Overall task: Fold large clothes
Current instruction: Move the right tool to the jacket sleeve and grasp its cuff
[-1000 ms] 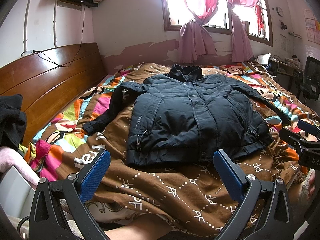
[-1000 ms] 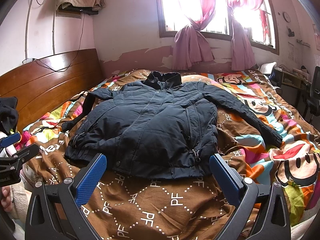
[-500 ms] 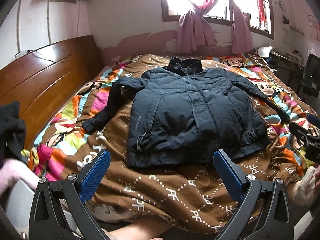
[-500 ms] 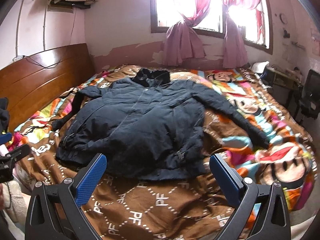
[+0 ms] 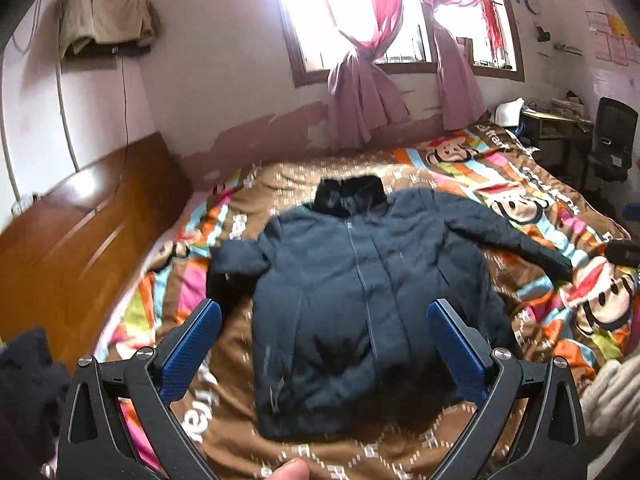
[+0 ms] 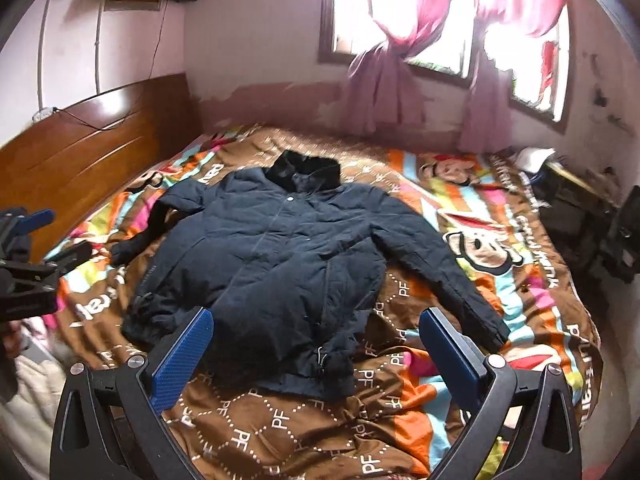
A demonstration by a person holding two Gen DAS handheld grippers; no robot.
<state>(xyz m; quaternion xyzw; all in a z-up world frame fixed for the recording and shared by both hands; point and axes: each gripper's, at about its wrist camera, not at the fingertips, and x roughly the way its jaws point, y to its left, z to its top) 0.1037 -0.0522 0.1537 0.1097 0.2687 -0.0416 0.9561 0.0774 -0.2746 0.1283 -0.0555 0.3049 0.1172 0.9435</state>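
Observation:
A dark navy padded jacket [image 5: 360, 280] [image 6: 280, 264] lies face up on the bed, zipped, collar toward the window. Its right sleeve [image 6: 440, 272] stretches out toward the bed's right side, and its left sleeve [image 6: 140, 236] is bent down beside the body. My left gripper [image 5: 324, 312] hovers open above the jacket's lower half, blue pads wide apart. My right gripper [image 6: 316, 320] hangs open over the hem near the bottom right corner. Neither touches the cloth. The left gripper [image 6: 28, 256] also shows at the left edge of the right wrist view.
The bed carries a brown and multicoloured cartoon-print cover [image 6: 500, 264]. A wooden headboard [image 5: 68, 232] runs along the left. Pink curtains [image 5: 360, 92] hang at the window behind. A desk and black chair [image 5: 608, 144] stand at the right. A fingertip [image 5: 288, 470] shows at the bottom.
Both grippers have risen and moved in over the bed, so the jacket is seen from higher up. The jacket has not moved. Both stay open.

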